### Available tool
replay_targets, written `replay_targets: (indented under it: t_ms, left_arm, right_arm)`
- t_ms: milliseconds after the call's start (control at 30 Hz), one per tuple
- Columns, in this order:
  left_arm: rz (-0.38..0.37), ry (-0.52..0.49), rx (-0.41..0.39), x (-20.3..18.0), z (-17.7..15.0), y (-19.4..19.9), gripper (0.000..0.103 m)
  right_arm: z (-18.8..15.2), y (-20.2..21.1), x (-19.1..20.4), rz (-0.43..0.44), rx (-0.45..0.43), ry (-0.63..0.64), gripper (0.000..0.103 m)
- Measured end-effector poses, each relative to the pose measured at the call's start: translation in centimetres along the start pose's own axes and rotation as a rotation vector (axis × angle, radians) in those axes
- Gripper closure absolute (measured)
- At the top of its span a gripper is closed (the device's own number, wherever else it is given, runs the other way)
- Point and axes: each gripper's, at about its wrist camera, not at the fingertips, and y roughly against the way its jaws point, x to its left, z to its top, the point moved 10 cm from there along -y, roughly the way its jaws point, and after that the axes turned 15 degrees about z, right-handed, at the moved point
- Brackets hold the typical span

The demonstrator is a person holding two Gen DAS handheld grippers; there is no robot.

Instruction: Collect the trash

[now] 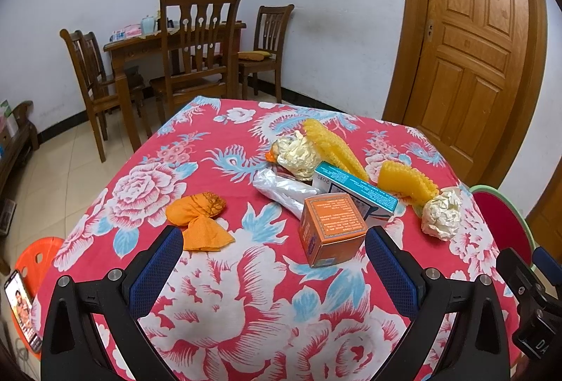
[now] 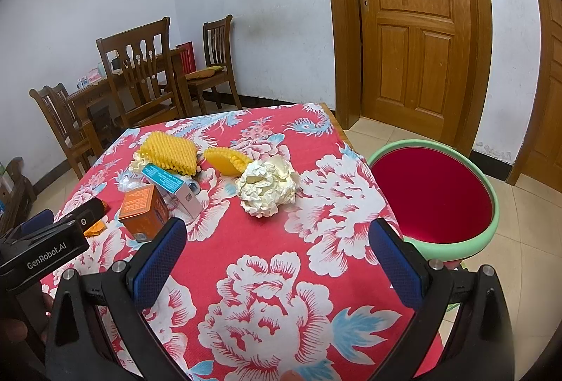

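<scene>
Trash lies on a red flowered tablecloth [image 1: 210,293]. In the left wrist view an orange box [image 1: 332,228] stands just beyond my open left gripper [image 1: 274,251], with a crumpled orange wrapper [image 1: 198,216] to its left. Behind it lie a teal-and-white box [image 1: 354,191], a silver foil wrapper [image 1: 284,191], two yellow foam nets [image 1: 333,145] [image 1: 404,182] and two balls of crumpled paper [image 1: 295,154] [image 1: 440,212]. My right gripper [image 2: 277,247] is open, with a crumpled paper ball [image 2: 267,188] ahead of it. A red basin with a green rim [image 2: 435,195] stands right of the table.
Wooden chairs [image 1: 196,47] and a dining table [image 1: 140,47] stand against the far wall. A wooden door [image 1: 467,40] is at the right. An orange plastic stool [image 1: 31,261] and a phone [image 1: 23,310] sit at the table's left edge. Tiled floor [image 2: 527,240] surrounds the basin.
</scene>
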Motion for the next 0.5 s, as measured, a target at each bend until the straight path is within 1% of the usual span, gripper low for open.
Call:
replay_targets:
  t_ms: [500]
  left_arm:
    - [0.003, 0.0, 0.016, 0.05, -0.17, -0.86, 0.0]
  right_arm:
    - [-0.54, -0.45, -0.22, -0.001, 0.011, -0.003, 0.001]
